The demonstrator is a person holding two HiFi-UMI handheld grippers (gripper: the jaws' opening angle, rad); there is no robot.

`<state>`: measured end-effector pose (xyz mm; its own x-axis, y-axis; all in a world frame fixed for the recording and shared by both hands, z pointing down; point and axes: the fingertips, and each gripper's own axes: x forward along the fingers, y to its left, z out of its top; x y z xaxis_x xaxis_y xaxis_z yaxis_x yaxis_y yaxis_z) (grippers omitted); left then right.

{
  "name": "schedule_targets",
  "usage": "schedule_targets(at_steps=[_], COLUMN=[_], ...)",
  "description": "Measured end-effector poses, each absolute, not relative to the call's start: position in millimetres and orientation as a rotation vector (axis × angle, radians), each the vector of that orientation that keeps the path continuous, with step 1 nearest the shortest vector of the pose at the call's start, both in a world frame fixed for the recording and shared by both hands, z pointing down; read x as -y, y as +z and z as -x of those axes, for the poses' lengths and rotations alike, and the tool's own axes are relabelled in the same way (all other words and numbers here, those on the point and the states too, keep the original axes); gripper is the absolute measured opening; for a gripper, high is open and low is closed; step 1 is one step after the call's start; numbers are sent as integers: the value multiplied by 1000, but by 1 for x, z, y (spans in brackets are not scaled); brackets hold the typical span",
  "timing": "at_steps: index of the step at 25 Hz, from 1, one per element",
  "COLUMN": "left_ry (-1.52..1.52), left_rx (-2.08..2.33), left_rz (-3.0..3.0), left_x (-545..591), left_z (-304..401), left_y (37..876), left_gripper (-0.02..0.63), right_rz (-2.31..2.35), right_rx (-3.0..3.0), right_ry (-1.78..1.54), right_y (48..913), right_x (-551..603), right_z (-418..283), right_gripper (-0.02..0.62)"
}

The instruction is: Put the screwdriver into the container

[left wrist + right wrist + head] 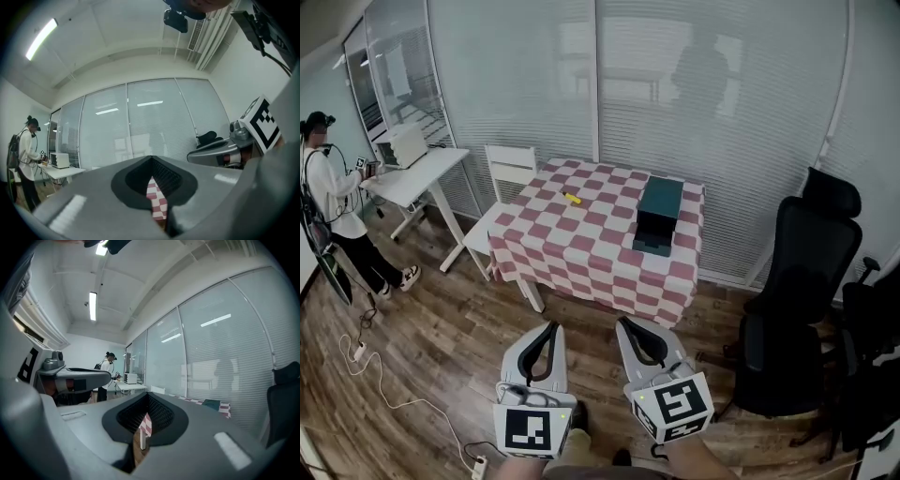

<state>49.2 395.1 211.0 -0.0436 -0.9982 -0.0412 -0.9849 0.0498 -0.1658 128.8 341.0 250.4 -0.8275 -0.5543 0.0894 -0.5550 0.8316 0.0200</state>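
Left gripper [549, 330] and right gripper [626, 326] sit clenched, empty, well short of the table [581, 255]. What looks like the screwdriver [572, 198] lies near the container [658, 214]; walk up, open one, straddle its handle.

**Checked table carrying 2 things**

The table [591, 246] stands on a wood-plank floor [441, 347]. A red-and-white checked cloth [614, 286] covers it and hangs down over its near edge. 2 things lie on the cloth. A small yellow screwdriver [572, 198] lies flat at about 11 o'clock from the table's middle, toward the far left corner. A dark green container [660, 201] sits at about 2 o'clock, near the right edge and well apart from the screwdriver. Its lower part juts toward the near side.
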Motion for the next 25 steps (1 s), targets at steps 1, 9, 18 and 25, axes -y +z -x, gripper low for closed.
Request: schedule_targets(at_steps=[1, 9, 18, 25], left_ry=[-130, -49, 1, 18], left_rx=[-2167, -2135, -2091, -2092], left_rz=[2070, 2095, 2133, 2168], left_x=[-388, -324, -279, -250], left_z=[-40, 40, 104, 129], left_y=[213, 205, 204, 213], left_gripper=[0, 0, 0, 0], right_rz=[-880, -911, -978, -967], right_rx=[2916, 2900, 2872, 2855], right_ry=[15, -6, -62, -88], right_y=[252, 240, 235, 238], right_x=[-334, -264, -220, -195], right_z=[-119, -39, 22, 50], right_gripper=[26, 26, 25, 26])
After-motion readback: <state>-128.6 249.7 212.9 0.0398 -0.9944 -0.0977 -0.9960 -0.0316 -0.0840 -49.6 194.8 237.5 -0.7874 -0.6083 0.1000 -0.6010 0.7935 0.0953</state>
